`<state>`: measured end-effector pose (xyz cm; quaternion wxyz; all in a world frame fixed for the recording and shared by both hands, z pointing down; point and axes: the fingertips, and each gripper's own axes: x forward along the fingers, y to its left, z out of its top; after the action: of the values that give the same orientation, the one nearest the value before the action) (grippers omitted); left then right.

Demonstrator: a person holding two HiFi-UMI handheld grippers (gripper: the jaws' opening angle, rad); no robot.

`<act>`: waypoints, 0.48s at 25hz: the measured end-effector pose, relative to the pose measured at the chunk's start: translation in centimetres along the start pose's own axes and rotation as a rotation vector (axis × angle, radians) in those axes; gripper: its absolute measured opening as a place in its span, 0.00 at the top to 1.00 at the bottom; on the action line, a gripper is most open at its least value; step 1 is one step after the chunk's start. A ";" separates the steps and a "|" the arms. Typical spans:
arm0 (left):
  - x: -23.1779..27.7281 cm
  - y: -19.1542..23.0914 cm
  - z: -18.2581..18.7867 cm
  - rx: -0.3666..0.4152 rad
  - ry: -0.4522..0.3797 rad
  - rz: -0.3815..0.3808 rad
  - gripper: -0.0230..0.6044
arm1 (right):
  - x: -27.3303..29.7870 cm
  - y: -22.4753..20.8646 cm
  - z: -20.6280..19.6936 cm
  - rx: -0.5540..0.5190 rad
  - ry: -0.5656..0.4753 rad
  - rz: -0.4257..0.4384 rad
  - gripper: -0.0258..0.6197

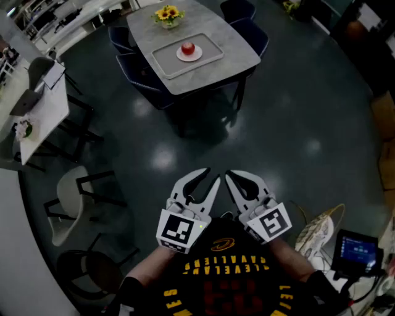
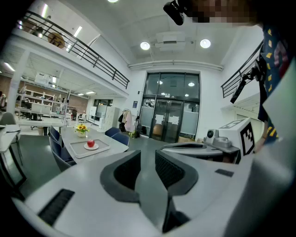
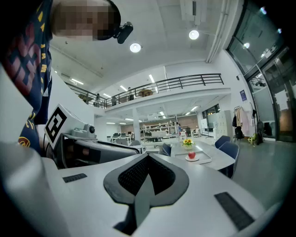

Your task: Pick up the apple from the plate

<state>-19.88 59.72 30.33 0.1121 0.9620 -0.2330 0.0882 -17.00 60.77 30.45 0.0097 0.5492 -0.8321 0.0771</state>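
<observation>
table [image 1: 237, 44] w/ 1 apple [image 1: 188, 48], 1 plate [image 1: 179, 55]

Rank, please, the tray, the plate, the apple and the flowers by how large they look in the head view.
1. the tray, clearly largest.
2. the plate and the flowers: they look about alike, so I leave them unranked.
3. the apple, smallest.

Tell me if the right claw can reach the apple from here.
Probably not: the right claw is held far back, and the apple sits on a table across open floor. Nothing stands between.
</observation>
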 end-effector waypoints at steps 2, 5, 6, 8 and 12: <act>-0.1 1.3 0.6 -0.002 0.000 -0.002 0.80 | 1.3 0.1 0.4 -0.001 0.003 -0.003 0.95; 0.0 3.8 1.1 0.003 -0.007 -0.003 0.80 | 3.7 0.1 0.6 -0.003 0.011 -0.009 0.95; 0.1 4.7 1.3 0.009 -0.014 -0.002 0.80 | 4.6 0.1 0.6 -0.001 0.011 -0.012 0.95; 0.1 6.7 1.6 0.027 -0.022 -0.001 0.80 | 6.4 0.3 0.9 0.011 -0.004 -0.014 0.95; 0.0 9.8 2.5 0.013 -0.023 -0.005 0.80 | 9.1 -0.1 2.0 0.042 -0.039 -0.046 0.95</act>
<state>-24.17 50.62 29.66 0.1034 0.9642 -0.2313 0.0782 -20.41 52.14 29.37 -0.0161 0.5696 -0.8175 0.0835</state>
